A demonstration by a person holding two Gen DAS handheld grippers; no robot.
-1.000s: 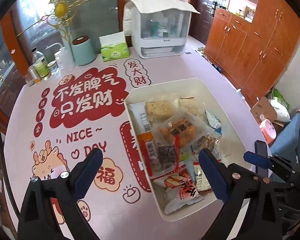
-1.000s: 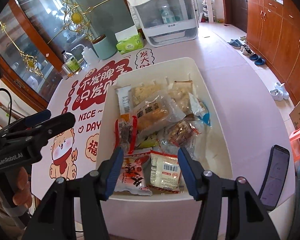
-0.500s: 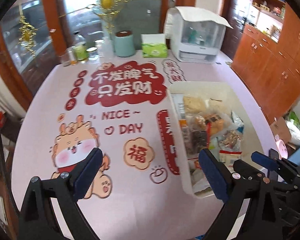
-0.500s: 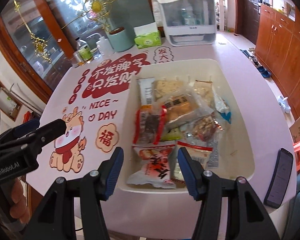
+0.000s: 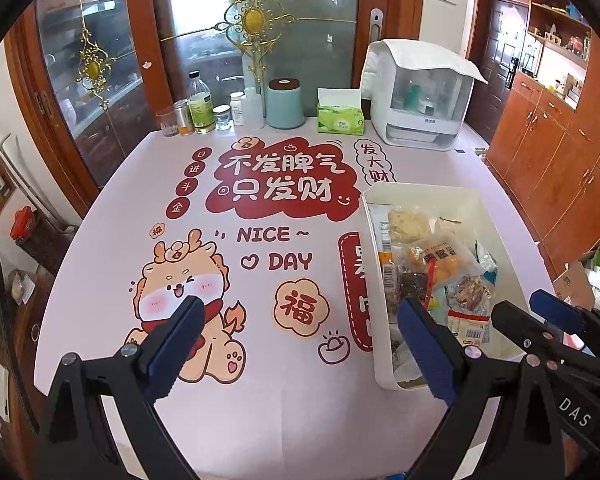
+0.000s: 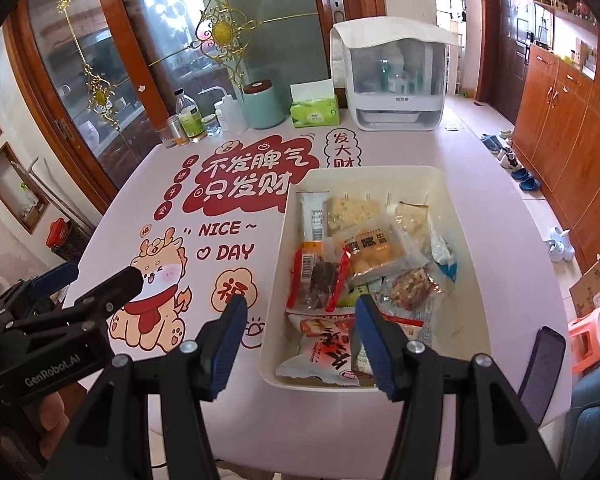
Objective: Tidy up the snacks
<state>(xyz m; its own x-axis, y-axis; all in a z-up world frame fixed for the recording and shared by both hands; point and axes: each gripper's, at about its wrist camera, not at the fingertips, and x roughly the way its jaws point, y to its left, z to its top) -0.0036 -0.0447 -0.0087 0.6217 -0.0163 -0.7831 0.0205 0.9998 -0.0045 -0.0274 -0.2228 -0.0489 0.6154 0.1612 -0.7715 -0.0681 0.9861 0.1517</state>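
Note:
A cream plastic bin [image 6: 466,240] [image 5: 370,216] sits on the right half of the pink printed table and holds several wrapped snack packets, among them an orange bun pack [image 6: 374,250] [image 5: 440,258] and a red-and-white packet [image 6: 324,350] at the near end. My left gripper [image 5: 300,344] is open and empty, above the table's near edge, left of the bin. My right gripper [image 6: 300,340] is open and empty, hovering over the bin's near left corner. Each gripper also shows in the other's view: the right one [image 5: 540,320] and the left one [image 6: 96,284].
Along the table's far edge stand bottles and jars [image 5: 200,108], a teal canister [image 5: 285,104], a green tissue box [image 5: 340,118] and a white lidded organiser [image 5: 420,100]. A dark phone [image 6: 542,368] lies at the near right edge. Wooden cabinets [image 6: 572,120] line the right wall.
Both grippers have pulled back and up from the bin, toward the table's near edge. The left view has swung left over the printed table. Both stayed open and empty.

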